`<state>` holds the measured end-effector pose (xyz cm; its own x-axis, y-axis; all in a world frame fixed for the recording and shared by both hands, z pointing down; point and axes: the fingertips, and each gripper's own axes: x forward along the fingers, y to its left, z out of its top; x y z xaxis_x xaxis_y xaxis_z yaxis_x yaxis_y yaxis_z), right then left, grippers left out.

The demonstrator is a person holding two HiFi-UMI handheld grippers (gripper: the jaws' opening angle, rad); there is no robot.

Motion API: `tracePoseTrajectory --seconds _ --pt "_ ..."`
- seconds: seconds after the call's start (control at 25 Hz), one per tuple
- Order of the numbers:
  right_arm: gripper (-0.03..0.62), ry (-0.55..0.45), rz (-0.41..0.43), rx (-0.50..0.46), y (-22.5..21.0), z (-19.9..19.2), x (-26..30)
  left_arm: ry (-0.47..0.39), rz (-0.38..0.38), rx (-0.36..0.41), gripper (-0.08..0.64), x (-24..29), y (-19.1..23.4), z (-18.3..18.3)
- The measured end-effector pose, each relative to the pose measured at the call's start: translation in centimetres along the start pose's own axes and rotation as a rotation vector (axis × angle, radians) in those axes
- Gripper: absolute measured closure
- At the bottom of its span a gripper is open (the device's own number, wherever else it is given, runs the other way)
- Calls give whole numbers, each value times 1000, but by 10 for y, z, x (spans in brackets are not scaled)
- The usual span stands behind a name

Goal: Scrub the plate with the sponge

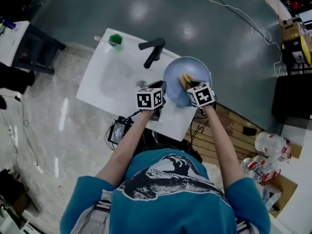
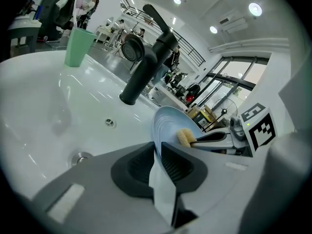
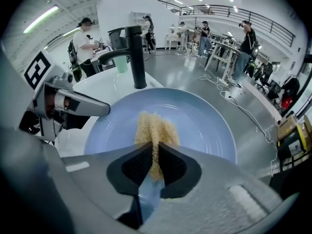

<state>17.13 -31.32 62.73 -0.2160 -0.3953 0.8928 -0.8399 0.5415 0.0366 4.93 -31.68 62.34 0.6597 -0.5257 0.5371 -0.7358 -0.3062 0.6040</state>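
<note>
Left gripper (image 2: 158, 165) clamps blue plate (image 3: 204, 126) rim over white sink (image 1: 109, 79); right gripper (image 3: 155, 162) pinches yellow sponge (image 3: 155, 128) against plate's face.

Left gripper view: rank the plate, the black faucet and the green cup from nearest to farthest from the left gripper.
1. plate: nearest, its rim sits between the jaws of the left gripper.
2. faucet: behind the plate, at the middle of the view.
3. green cup: farthest back, at the upper left.
</note>
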Motion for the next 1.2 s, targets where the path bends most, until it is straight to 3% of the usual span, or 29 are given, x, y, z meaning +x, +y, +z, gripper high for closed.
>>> tracePoseTrajectory --seconds 0.2,0.28,0.32,0.48,0.72,1.04,1.2 --pt "557 -5 -38 15 -11 4 2 -46 -23 35 467 -4 -6 14" --pt "557 2 -55 -1 -13 5 1 -60 -36 55 374 -8 -7 20" --pt "557 2 -58 -3 -14 6 1 -65 -47 69 367 -11 -9 22" --pt "557 -42 -68 44 -15 7 -7 -91 -91 173 375 -31 -21 35" --pt "555 -187 -68 211 -3 17 -37 -98 -161 379 412 -67 -43 46" --pt "555 -358 -58 349 44 22 -80 -60 -300 466 430 -97 -66 36" --pt "555 -393 -53 403 68 11 -95 -47 -341 492 438 -105 -74 30"
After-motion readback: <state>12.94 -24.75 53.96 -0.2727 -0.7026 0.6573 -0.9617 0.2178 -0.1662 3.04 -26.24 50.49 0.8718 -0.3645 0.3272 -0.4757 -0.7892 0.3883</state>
